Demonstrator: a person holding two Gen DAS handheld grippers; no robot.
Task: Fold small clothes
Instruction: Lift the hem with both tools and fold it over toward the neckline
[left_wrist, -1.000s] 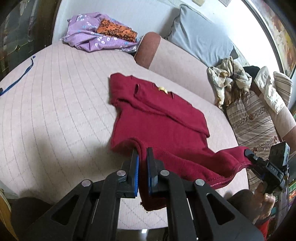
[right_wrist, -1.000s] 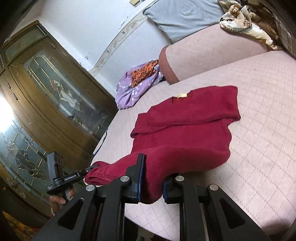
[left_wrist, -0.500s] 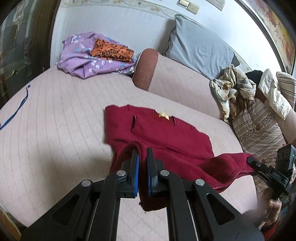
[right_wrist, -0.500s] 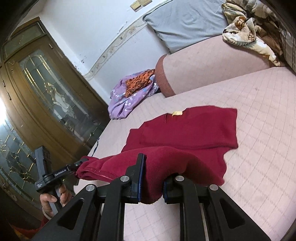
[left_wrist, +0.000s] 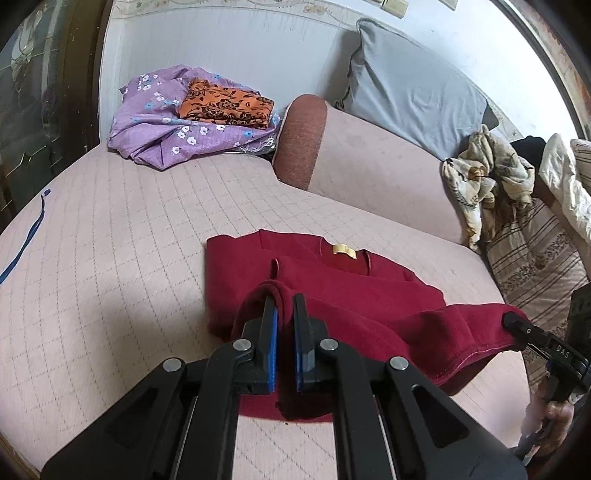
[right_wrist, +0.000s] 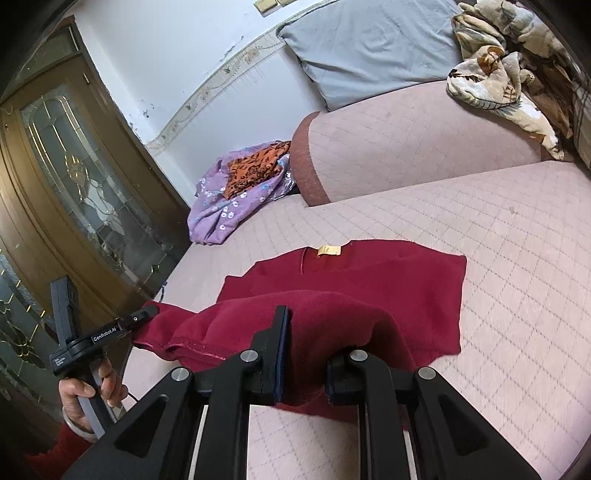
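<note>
A dark red knit top (left_wrist: 362, 291) lies on the pink quilted bed, collar and yellow label (left_wrist: 343, 250) at the far side. My left gripper (left_wrist: 284, 306) is shut on one bottom corner of the top and holds it raised. My right gripper (right_wrist: 314, 332) is shut on the other bottom corner; the cloth (right_wrist: 332, 314) drapes over its fingers. The lifted hem hangs between the two grippers above the lower body of the top. Each gripper shows in the other's view, the right one (left_wrist: 517, 321) and the left one (right_wrist: 144, 317).
The bed (left_wrist: 110, 258) is pink and quilted. A purple flowered cloth (left_wrist: 166, 129) with a folded orange garment (left_wrist: 225, 105) lies at the far corner. A bolster (left_wrist: 303, 140), a grey pillow (left_wrist: 406, 88) and crumpled cloths (left_wrist: 484, 177) line the back. A glass-panelled wooden door (right_wrist: 74, 192) stands left.
Both grippers have carried the lifted hem up and toward the collar, so the bottom half of the top now folds over the upper half. Both stay shut on the cloth.
</note>
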